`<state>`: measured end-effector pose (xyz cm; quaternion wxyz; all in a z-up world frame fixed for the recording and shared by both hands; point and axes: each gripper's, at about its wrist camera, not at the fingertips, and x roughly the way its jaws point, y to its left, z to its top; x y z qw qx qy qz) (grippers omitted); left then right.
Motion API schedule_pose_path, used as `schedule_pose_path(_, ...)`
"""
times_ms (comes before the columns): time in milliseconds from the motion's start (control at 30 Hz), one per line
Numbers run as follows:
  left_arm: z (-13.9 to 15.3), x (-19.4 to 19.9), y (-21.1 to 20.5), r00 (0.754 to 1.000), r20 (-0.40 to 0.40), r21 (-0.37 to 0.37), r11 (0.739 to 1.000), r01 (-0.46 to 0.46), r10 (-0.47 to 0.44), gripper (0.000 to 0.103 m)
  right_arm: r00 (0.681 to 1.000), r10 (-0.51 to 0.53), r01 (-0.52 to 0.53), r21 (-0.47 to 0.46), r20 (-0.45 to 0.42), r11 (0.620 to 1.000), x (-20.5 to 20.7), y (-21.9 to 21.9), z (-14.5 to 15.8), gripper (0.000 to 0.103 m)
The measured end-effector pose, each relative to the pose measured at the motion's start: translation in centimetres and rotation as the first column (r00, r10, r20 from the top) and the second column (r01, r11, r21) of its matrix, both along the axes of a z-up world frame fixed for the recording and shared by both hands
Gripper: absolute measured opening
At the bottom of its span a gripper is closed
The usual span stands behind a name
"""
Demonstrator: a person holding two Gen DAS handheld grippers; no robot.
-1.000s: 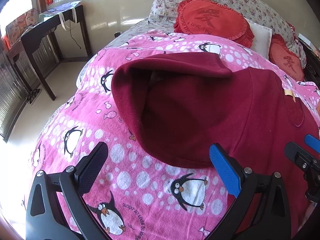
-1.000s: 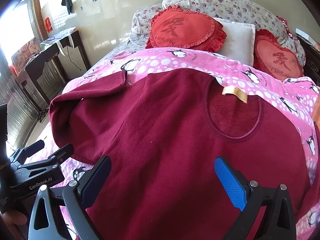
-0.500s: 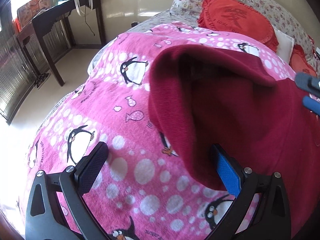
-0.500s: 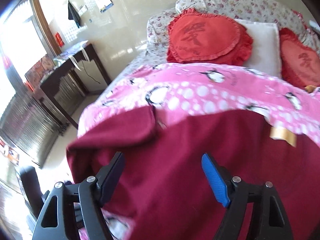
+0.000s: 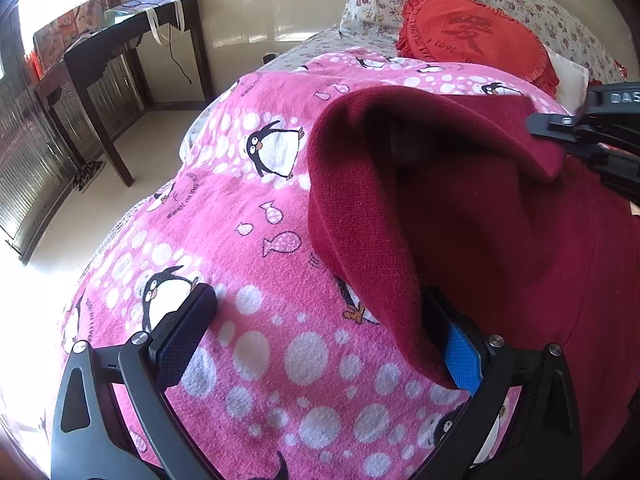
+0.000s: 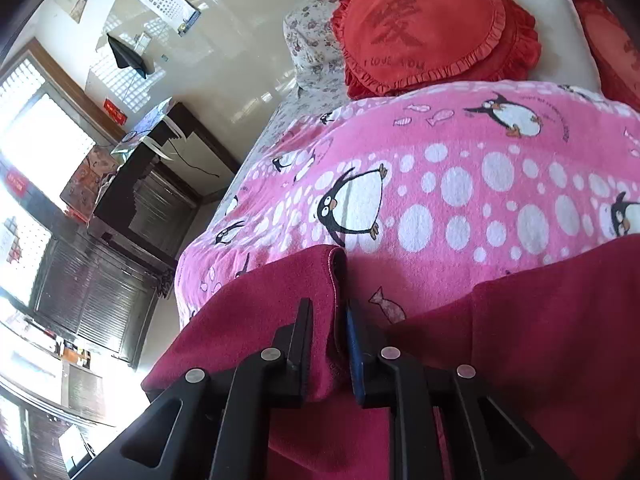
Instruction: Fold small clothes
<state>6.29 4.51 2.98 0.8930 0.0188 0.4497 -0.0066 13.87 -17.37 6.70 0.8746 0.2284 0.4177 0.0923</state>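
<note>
Lying spread across the pink penguin blanket, dark red top, cuff end of its sleeve between the closing pads of the right gripper; wide open, the left gripper, astride the garment's folded edge, gripping nothing.

One maroon garment, one penguin blanket, two red cushions, one dark table, two tools.

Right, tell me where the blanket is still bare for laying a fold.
Bare pink blanket lies left of the maroon top, toward the bed edge, and in a strip between the top and the red cushion. The right side is crowded: the top covers it.
</note>
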Motion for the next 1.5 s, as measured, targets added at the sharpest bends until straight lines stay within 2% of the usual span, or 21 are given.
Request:
schedule_pose_path(100, 0.8, -1.1, 0.4, 0.999, 0.039, 0.000, 1.000, -0.017, 0.017, 0.102, 0.997, 0.010, -0.009, -0.015, 0.072, 1.000, -2.2, -1.1, 2.8, 0.006)
schedule_pose_path(167, 1.2, -1.7, 0.5, 0.999, 0.037, -0.019, 1.000, -0.005, 0.006, 0.102, 0.993, 0.006, -0.004, -0.019, 0.122, 1.000, -4.0, -2.2, 4.8, 0.005)
schedule_pose_path(300, 2.6, -3.7, 0.3, 0.997, 0.073, -0.006, 1.000, 0.019, -0.019, 0.102, 0.984, -0.024, 0.029, -0.022, 0.179, 0.999, -8.2, -5.4, 7.7, 0.005)
schedule_pose_path(400, 3.9, -5.7, 0.1, 0.991, 0.114, -0.047, 0.997, 0.068, -0.063, 0.102, 0.974, -0.073, 0.090, -0.069, 0.215, 0.994, -12.0, -8.3, 9.2, 0.005)
schedule_pose_path(467, 4.6, -7.0, -0.5, 0.986, 0.131, -0.079, 0.990, 0.114, -0.103, 0.102, 0.957, -0.148, 0.178, -0.100, 0.248, 0.979, -15.2, -11.2, 10.2, 0.002)
schedule_pose_path(567, 5.0, -8.0, -1.9, 0.978, 0.136, -0.069, 0.984, 0.167, -0.156, 0.102, 0.936, -0.237, 0.272, -0.110, 0.259, 0.956, -18.7, -15.4, 10.6, 0.002)
schedule_pose_path(633, 5.0, -8.3, -2.8, 0.975, 0.139, -0.046, 0.983, 0.180, -0.172, 0.102, 0.933, -0.293, 0.318, -0.097, 0.210, 0.943, -20.3, -17.9, 9.7, 0.002)
schedule_pose_path(733, 4.7, -8.3, -3.5, 0.976, 0.126, -0.047, 0.982, 0.184, -0.177, 0.102, 0.954, -0.285, 0.286, -0.005, 0.094, 0.958, -20.7, -19.2, 6.8, 0.004)
schedule_pose_path(800, 4.6, -8.3, -3.8, 0.977, 0.124, -0.041, 0.983, 0.180, -0.173, 0.102, 0.972, -0.231, 0.231, 0.005, 0.050, 0.973, -20.2, -17.8, 5.0, 0.018)
schedule_pose_path(833, 4.5, -8.3, -3.8, 0.978, 0.119, -0.038, 0.983, 0.177, -0.171, 0.102, 0.978, -0.206, 0.207, -0.020, 0.038, 0.978, -19.8, -16.5, 4.3, 0.040)
schedule_pose_path(867, 4.3, -8.2, -3.8, 0.979, 0.113, -0.037, 0.984, 0.172, -0.167, 0.102, 0.983, -0.182, 0.183, -0.049, 0.026, 0.982, -19.2, -15.1, 3.5, 0.056)
schedule_pose_path(1000, 3.9, -7.8, -3.1, 0.984, 0.095, -0.035, 0.987, 0.157, -0.153, 0.102, 0.996, -0.092, 0.089, -0.103, -0.017, 0.991, -15.9, -10.8, 0.4, 0.057)
schedule_pose_path(1100, 3.9, -7.6, -2.4, 0.986, 0.092, -0.027, 0.990, 0.140, -0.137, 0.102, 0.995, -0.098, 0.090, -0.188, -0.032, 0.978, -13.2, -9.4, -1.5, 0.057)
schedule_pose_path(1167, 3.8, -7.3, -1.9, 0.988, 0.088, -0.028, 0.992, 0.126, -0.123, 0.102, 0.993, -0.109, 0.099, -0.207, -0.035, 0.973, -11.8, -9.0, -2.3, 0.055)
schedule_pose_path(1200, 3.8, -7.1, -1.6, 0.990, 0.085, -0.029, 0.992, 0.119, -0.116, 0.102, 0.993, -0.119, 0.111, -0.214, -0.027, 0.971, -11.6, -8.9, -2.2, 0.051)
schedule_pose_path(1233, 3.8, -7.0, -1.5, 0.990, 0.085, -0.029, 0.993, 0.112, -0.109, 0.102, 0.995, -0.096, 0.092, -0.210, -0.006, 0.973, -11.5, -8.5, -1.6, 0.020)
schedule_pose_path(1267, 4.0, -6.9, -1.2, 0.991, 0.086, -0.029, 0.994, 0.102, -0.099, 0.102, 0.997, -0.073, 0.072, -0.220, 0.004, 0.973, -11.6, -8.4, -1.0, 0.004)
schedule_pose_path(1400, 5.0, -6.8, -0.6, 0.991, 0.115, -0.051, 0.996, 0.073, -0.067, 0.102, 0.990, -0.047, 0.074, -0.208, 0.132, 0.975, -14.4, -9.6, 3.6, 0.004)
schedule_pose_path(1500, 5.7, -7.1, -0.7, 0.988, 0.139, -0.073, 0.995, 0.074, -0.064, 0.102, 0.971, -0.113, 0.168, -0.261, 0.212, 0.951, -17.6, -12.4, 6.9, 0.004)
